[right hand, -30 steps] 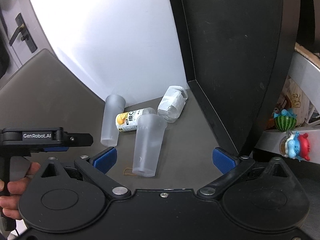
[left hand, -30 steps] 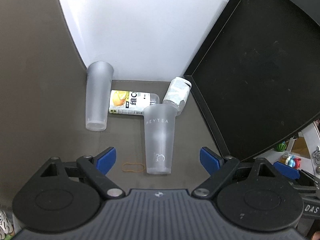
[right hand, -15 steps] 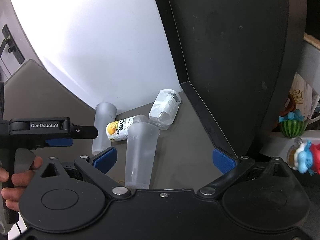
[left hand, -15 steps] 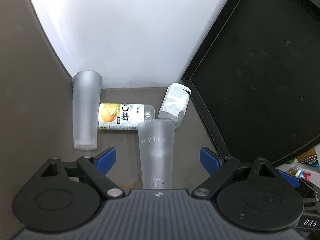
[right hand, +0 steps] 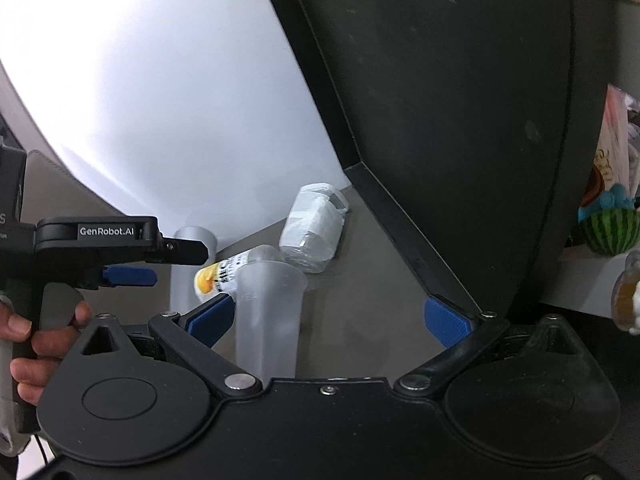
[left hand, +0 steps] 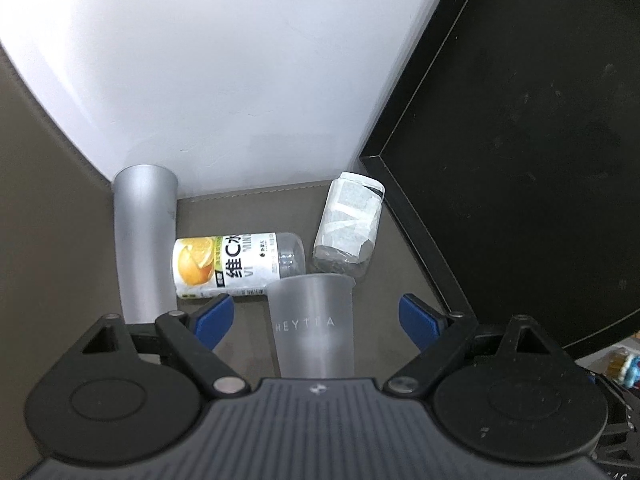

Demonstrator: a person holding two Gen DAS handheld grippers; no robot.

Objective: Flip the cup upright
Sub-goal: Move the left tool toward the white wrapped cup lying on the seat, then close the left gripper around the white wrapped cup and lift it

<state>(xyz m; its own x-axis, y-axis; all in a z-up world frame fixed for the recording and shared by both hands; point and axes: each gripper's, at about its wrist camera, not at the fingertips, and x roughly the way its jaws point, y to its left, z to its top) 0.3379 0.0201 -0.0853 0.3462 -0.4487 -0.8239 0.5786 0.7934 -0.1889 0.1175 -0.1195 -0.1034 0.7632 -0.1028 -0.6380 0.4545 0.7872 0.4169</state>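
The left tongs point(left hand: 312, 314) are wide open and hold nothing. They have come closer, so the frosted cup point(left hand: 312, 324) now stands between the blue tips, not touching. The right tongs point(right hand: 328, 316) are wide open too, empty, nearer the cup point(right hand: 268, 320). Behind it lie a bottle point(left hand: 236, 258) and a wrapped jar point(left hand: 348, 226) on the table point(left hand: 256, 216).

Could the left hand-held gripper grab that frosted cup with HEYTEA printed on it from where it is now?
Probably yes. The left hand-held gripper is open, and the HEYTEA cup already sits between its blue fingers with a gap on each side. Nothing lies in between; the orange-label bottle lies just behind the cup.
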